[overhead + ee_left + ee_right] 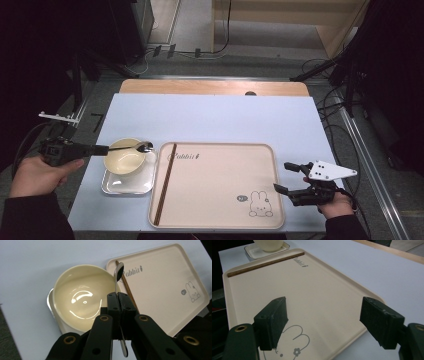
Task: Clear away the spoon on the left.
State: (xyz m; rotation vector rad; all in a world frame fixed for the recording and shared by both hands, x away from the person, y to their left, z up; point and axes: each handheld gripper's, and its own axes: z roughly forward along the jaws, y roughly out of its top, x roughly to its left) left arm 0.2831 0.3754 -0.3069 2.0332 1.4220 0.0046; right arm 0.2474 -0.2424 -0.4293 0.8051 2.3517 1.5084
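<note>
My left gripper (102,149) is shut on the handle of a metal spoon (134,147), whose head hangs over the right rim of a cream bowl (124,156). In the left gripper view the closed jaws pinch the spoon (118,272) above the bowl (81,297). The bowl sits on a small white square plate (127,183). A beige rabbit-print tray (220,200) lies to the right, with a brown pair of chopsticks (165,181) along its left side. My right gripper (282,177) hovers open at the tray's right edge, nothing between its jaws.
A pale blue mat (215,120) covers the table, with a wooden strip (210,87) at its far edge. Cables and dark stands lie on the floor beyond the table and at both sides.
</note>
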